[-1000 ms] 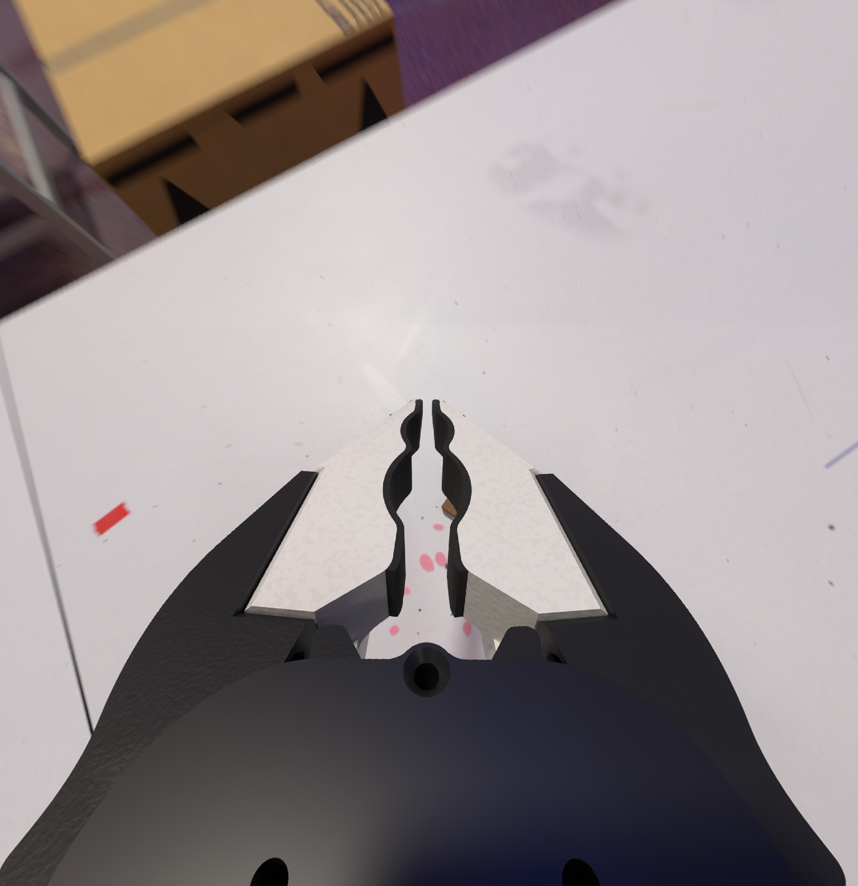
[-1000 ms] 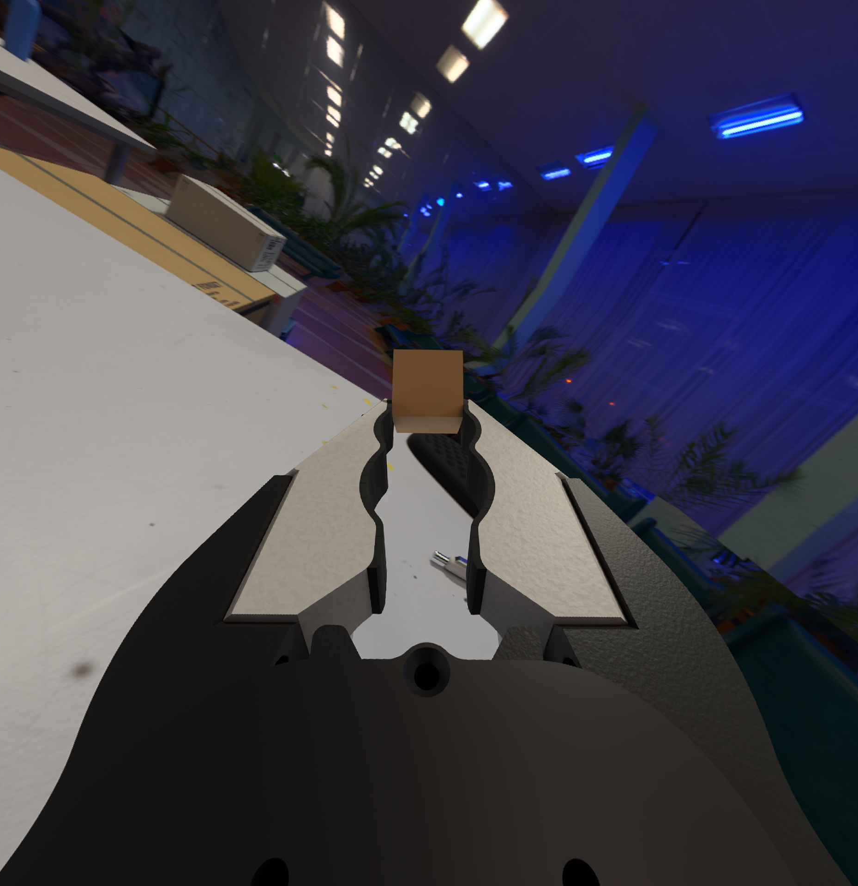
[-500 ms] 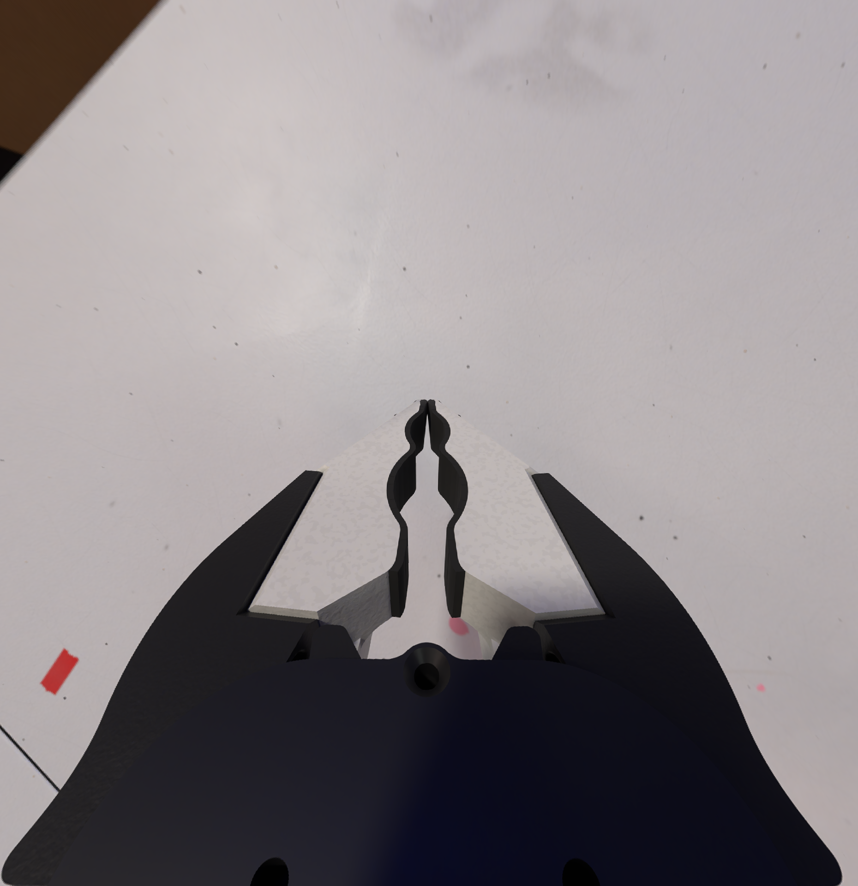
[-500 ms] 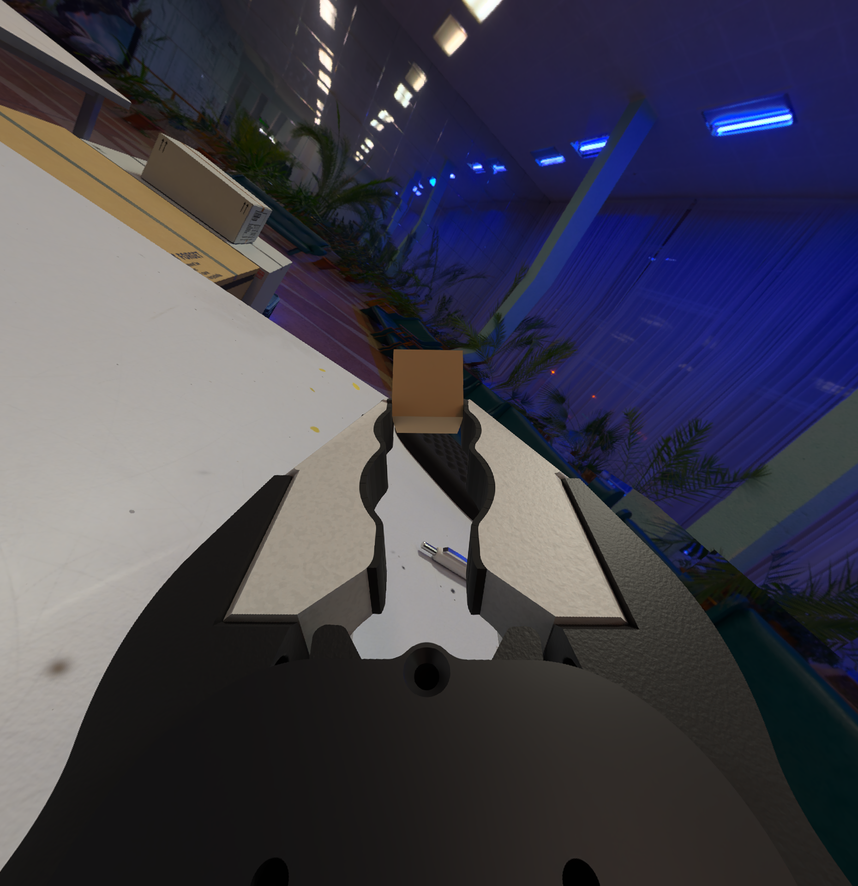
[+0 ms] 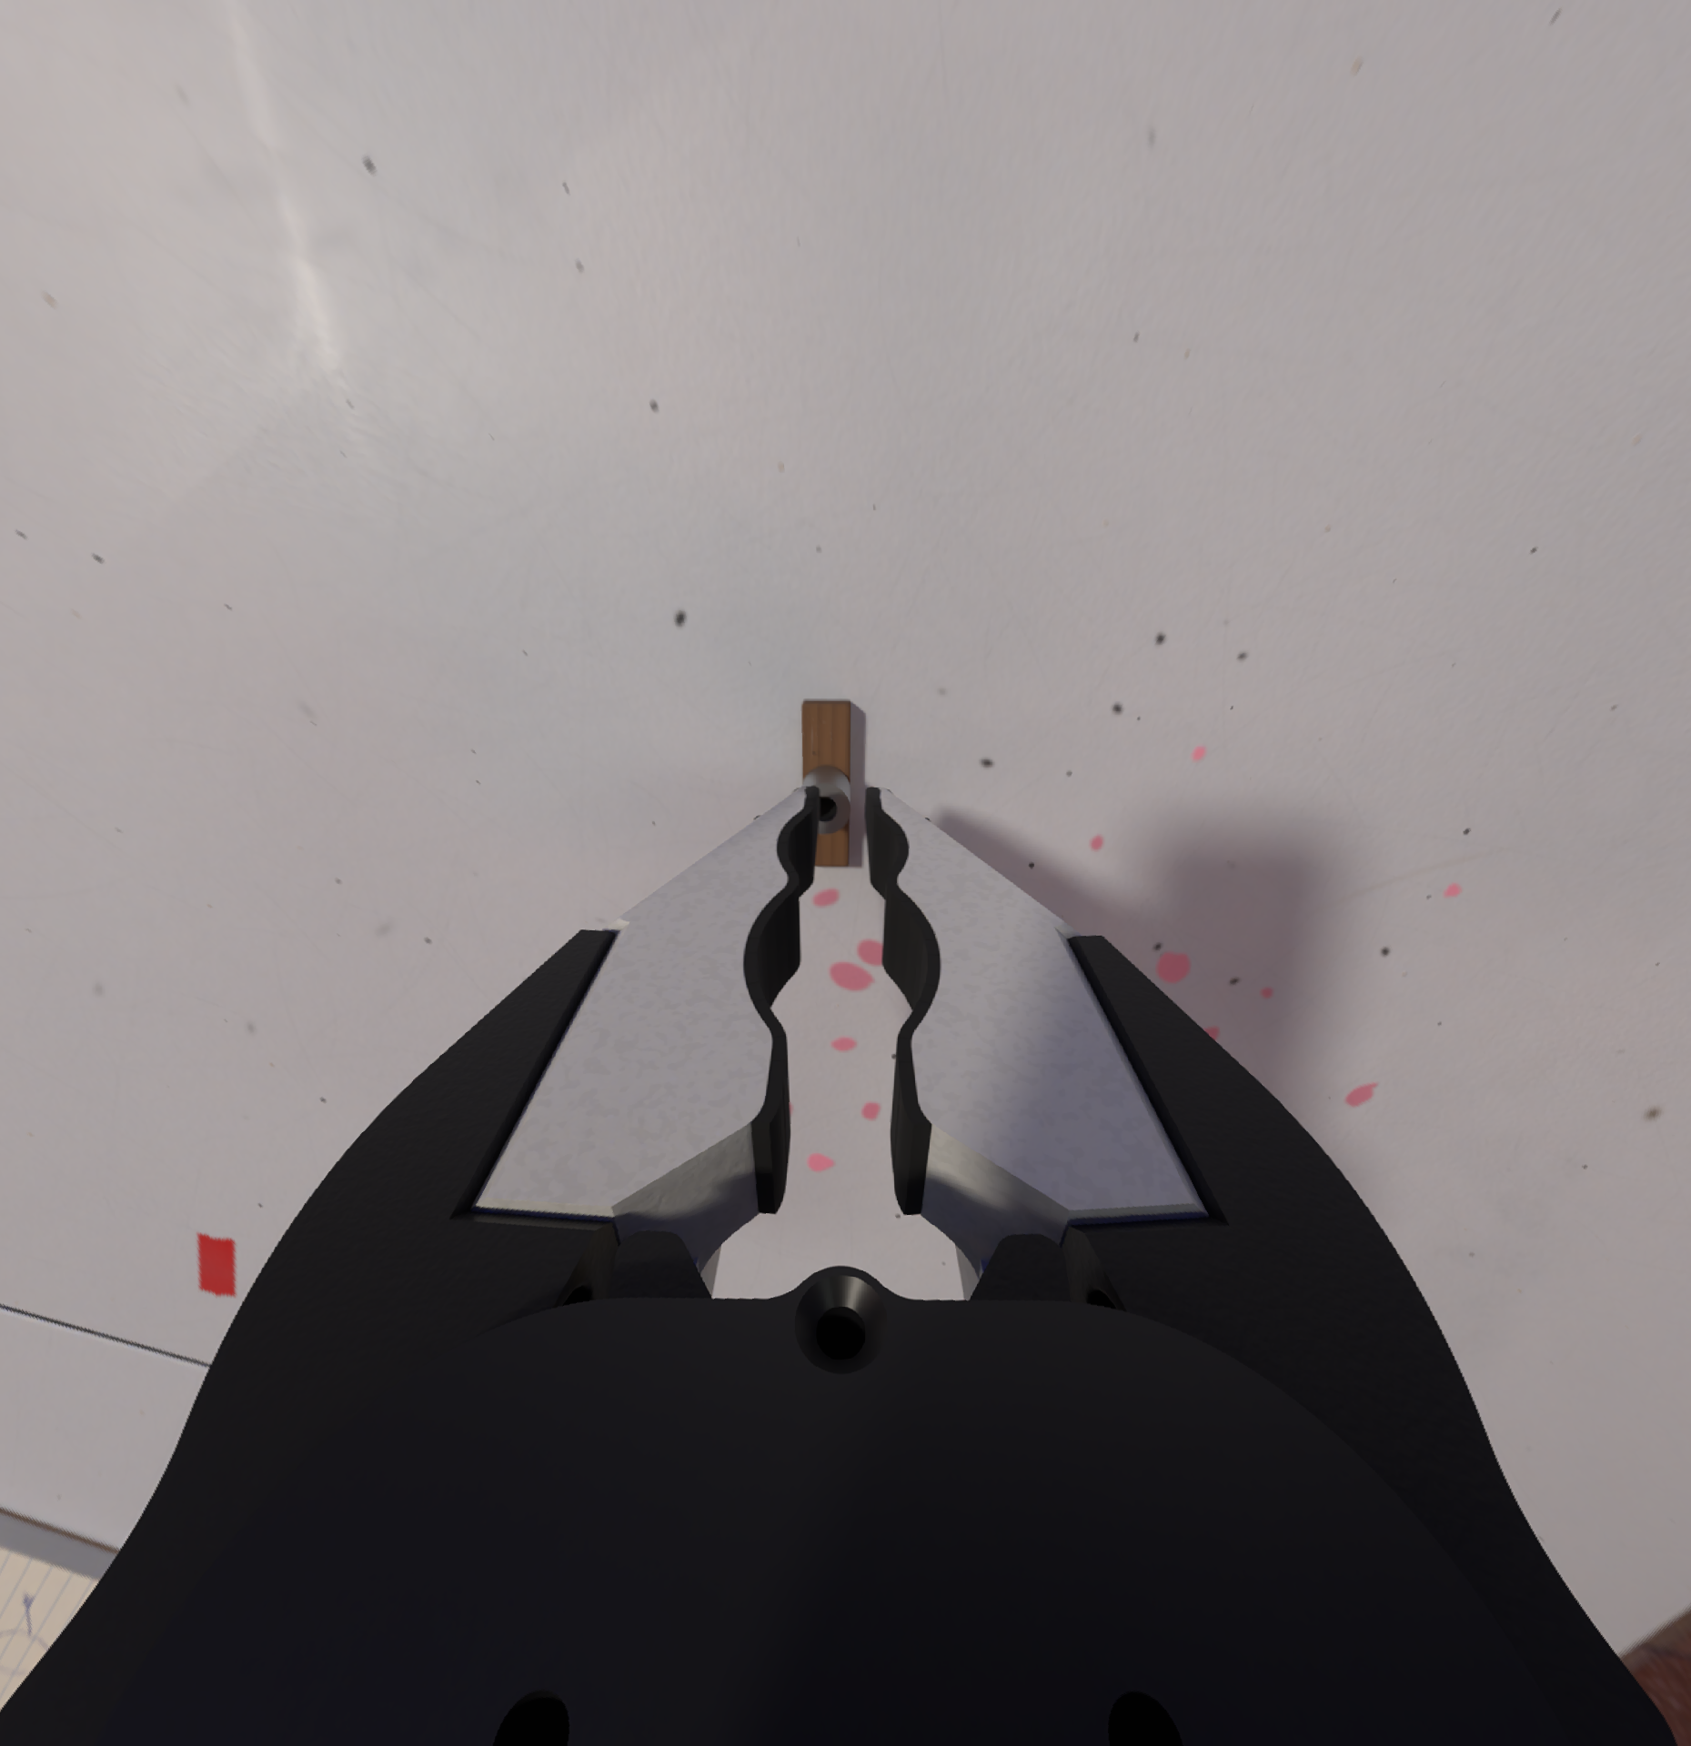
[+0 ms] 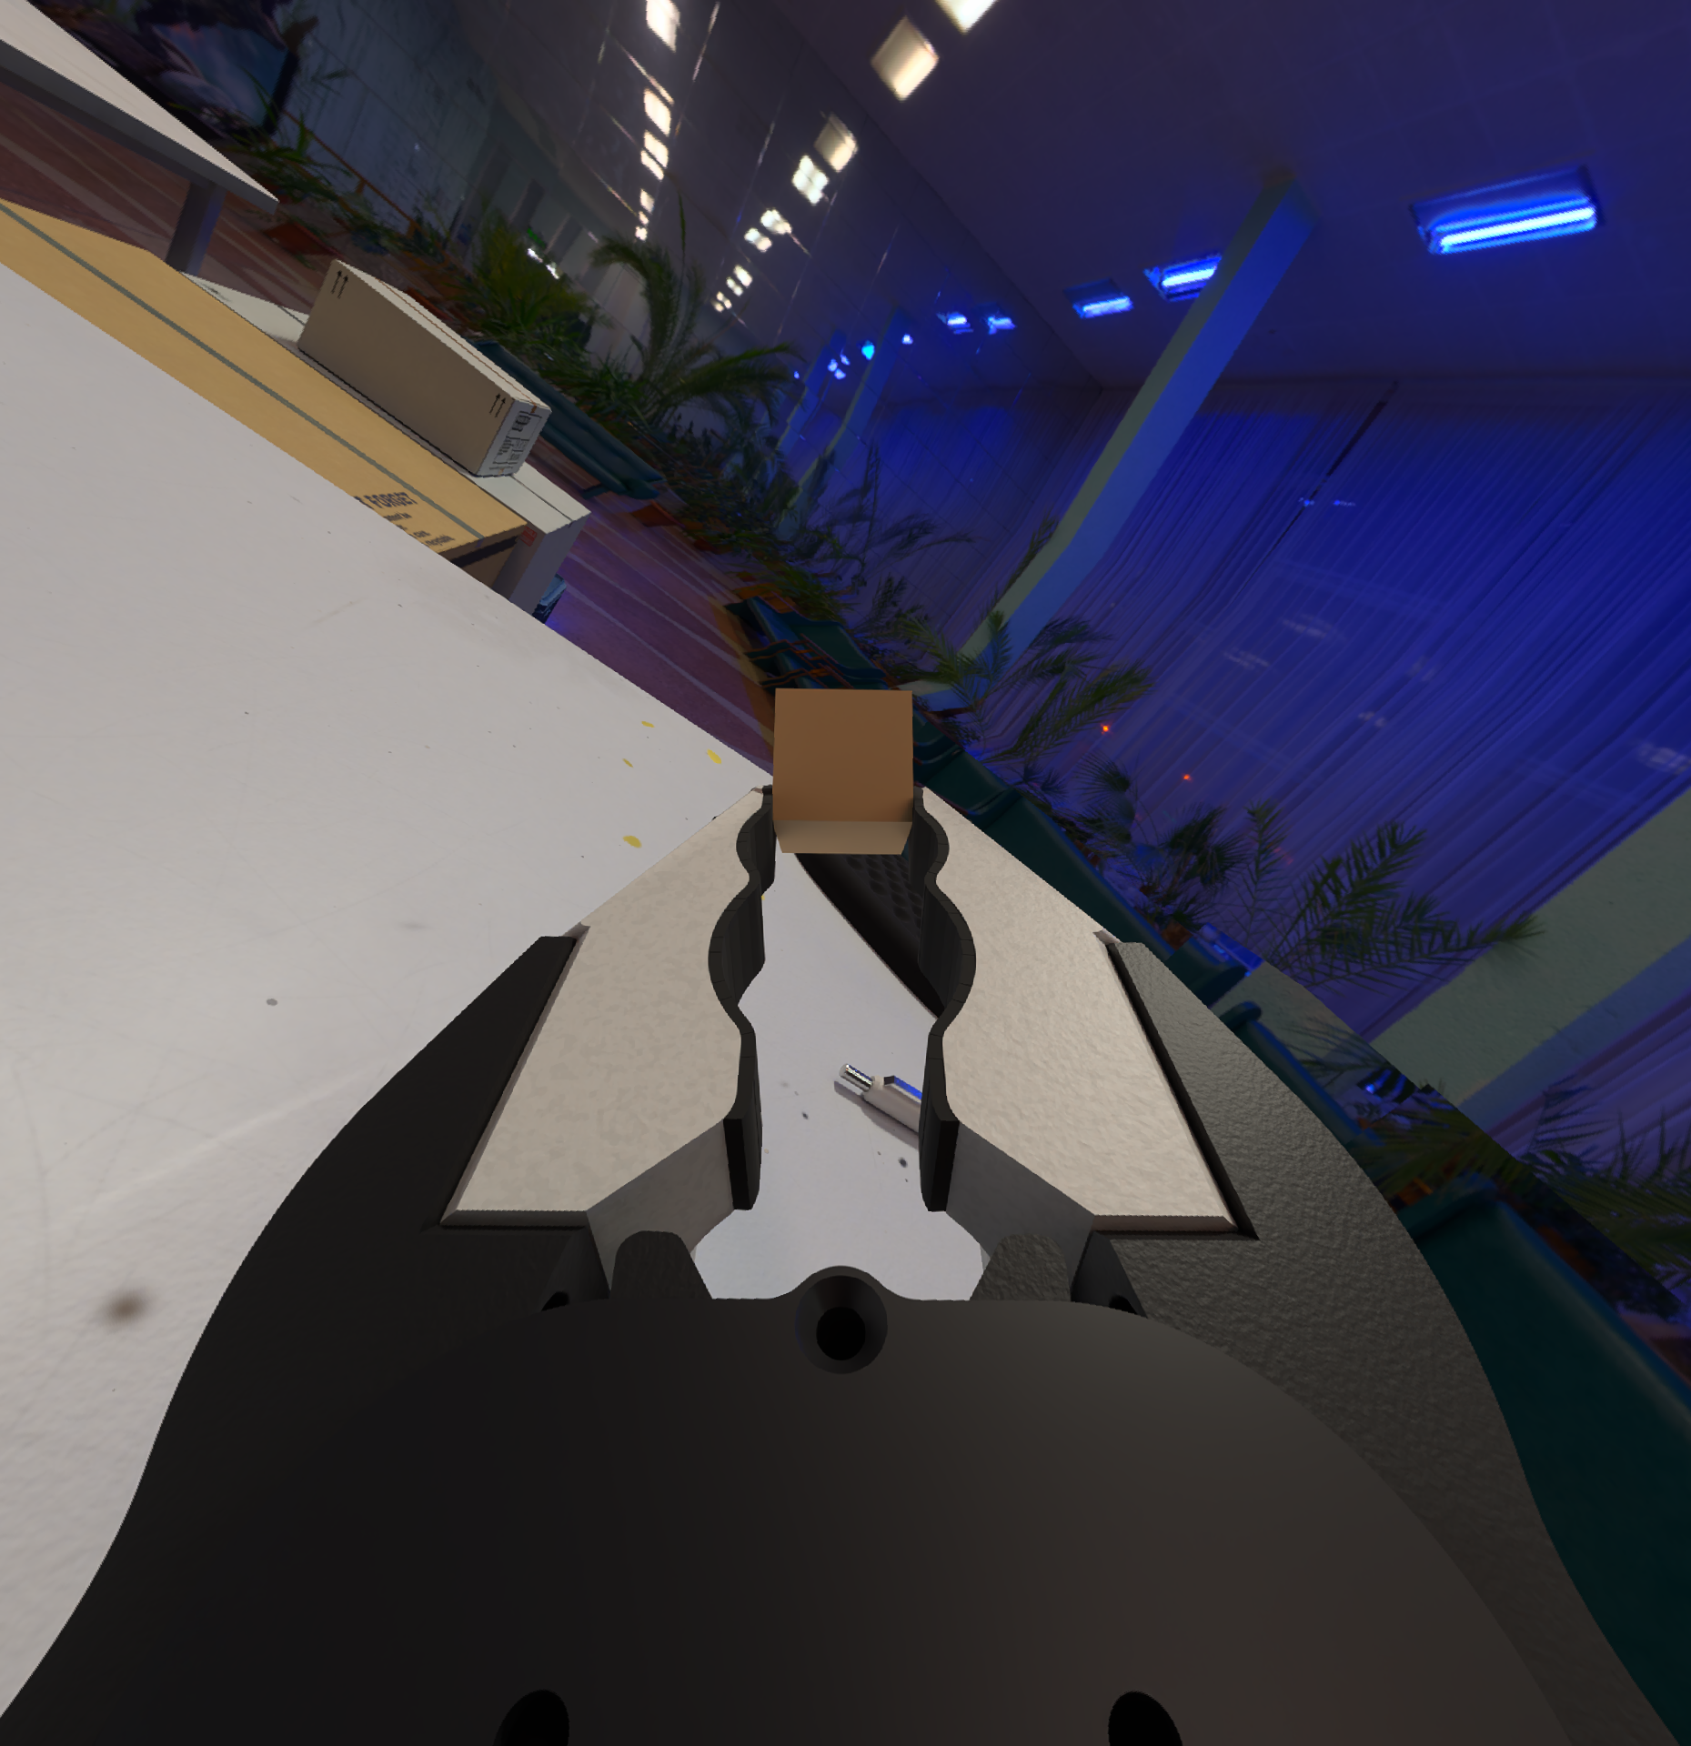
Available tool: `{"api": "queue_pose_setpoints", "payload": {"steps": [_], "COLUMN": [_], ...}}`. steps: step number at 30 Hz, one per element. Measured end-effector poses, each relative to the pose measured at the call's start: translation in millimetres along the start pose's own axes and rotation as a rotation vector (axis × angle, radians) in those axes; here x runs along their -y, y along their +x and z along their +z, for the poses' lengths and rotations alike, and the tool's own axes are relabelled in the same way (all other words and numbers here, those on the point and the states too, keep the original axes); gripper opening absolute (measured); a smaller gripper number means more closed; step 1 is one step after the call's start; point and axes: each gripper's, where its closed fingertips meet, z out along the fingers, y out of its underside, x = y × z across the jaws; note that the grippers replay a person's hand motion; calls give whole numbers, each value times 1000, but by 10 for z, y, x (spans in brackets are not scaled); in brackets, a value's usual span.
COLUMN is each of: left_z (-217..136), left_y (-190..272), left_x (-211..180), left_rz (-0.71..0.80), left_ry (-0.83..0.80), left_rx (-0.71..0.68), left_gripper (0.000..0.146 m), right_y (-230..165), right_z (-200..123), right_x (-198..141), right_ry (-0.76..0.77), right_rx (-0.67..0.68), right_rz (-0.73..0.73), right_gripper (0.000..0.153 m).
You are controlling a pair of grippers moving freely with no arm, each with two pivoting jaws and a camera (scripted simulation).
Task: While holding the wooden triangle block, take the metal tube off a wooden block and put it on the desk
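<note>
In the left wrist view a small wooden block (image 5: 827, 732) lies on the white desk (image 5: 917, 378). A short metal tube (image 5: 830, 786) stands in it, seen end-on. My left gripper (image 5: 841, 803) points down at it and is open by a narrow gap. Its fingertips flank the tube, which sits close to the left fingertip (image 5: 803, 813). I cannot tell if they touch. My right gripper (image 6: 841, 813) is shut on the wooden triangle block (image 6: 841, 765) and holds it above the desk (image 6: 255, 756) near its far edge.
A red tape mark (image 5: 217, 1263), pink spots (image 5: 851, 973) and a sheet of paper (image 5: 19, 1644) lie near the left gripper. A pen (image 6: 879, 1096) and a black perforated object (image 6: 884, 912) lie below the right gripper. Cardboard boxes (image 6: 425, 378) stand beyond the desk edge.
My left gripper has moved across the desk and opened slightly. The wooden block with the tube has come into view at its tips. My right gripper still holds its block and has shifted only slightly.
</note>
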Motion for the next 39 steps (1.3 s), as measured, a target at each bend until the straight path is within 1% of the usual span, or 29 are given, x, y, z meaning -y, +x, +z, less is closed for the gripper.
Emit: {"api": "queue_pose_setpoints", "payload": {"steps": [2, 6, 8, 12, 16, 19, 22, 24, 26, 30, 32, 33, 35, 37, 39], "left_z": [37, 50, 83, 177, 224, 245, 239, 232, 193, 30, 1, 13, 66, 104, 118], "left_y": [6, -22, -17, -10, -24, -41, -33, -26, -47, -110, -91, -64, -29, -42, -36], "left_x": [-50, -17, -22, -90, -37, 25, 4, -11, -4, -9, -56, -83, -151, -179, -119], "left_rz": [-13, -30, -30, 0, 18, 11, -7, 14, 31, 4, -27, -46, -58, -41, -24], "left_ry": [-38, -24, -40, -123, -108, -61, -67, -67, -51, -13, -26, -38, -86, -123, -91], "left_rx": [4, 18, 2, -3, 7, 14, -8, -8, 24, 76, 53, 28, 5, 40, 50], "left_gripper": [19, 40, 46, 46, 44, 34, 21, 21, 20, 21, 21, 23, 38, 50, 51], "right_y": [-4, -10, -13, -18, -29, -41, -51, -52, -52, -62, -72, -75, -81, -84, -85], "right_z": [1, 1, 1, 0, 3, 3, 2, 1, 1, 2, 4, 5, 6, 8, 8], "right_x": [0, 2, 1, 3, 2, 4, 10, 12, 11, 12, 13, 12, 11, 8, 8], "right_ry": [0, 3, 3, 6, 6, 8, 11, 14, 15, 16, 17, 16, 15, 14, 14], "right_rx": [2, 8, 11, 16, 22, 29, 34, 37, 38, 45, 51, 53, 56, 58, 60], "right_rz": [-1, 3, 7, 11, 12, 10, 10, 14, 20, 24, 24, 23, 23, 26, 28], "right_gripper": [27, 27, 27, 27, 27, 27, 27, 27, 27, 27, 27, 27, 27, 27, 27]}}
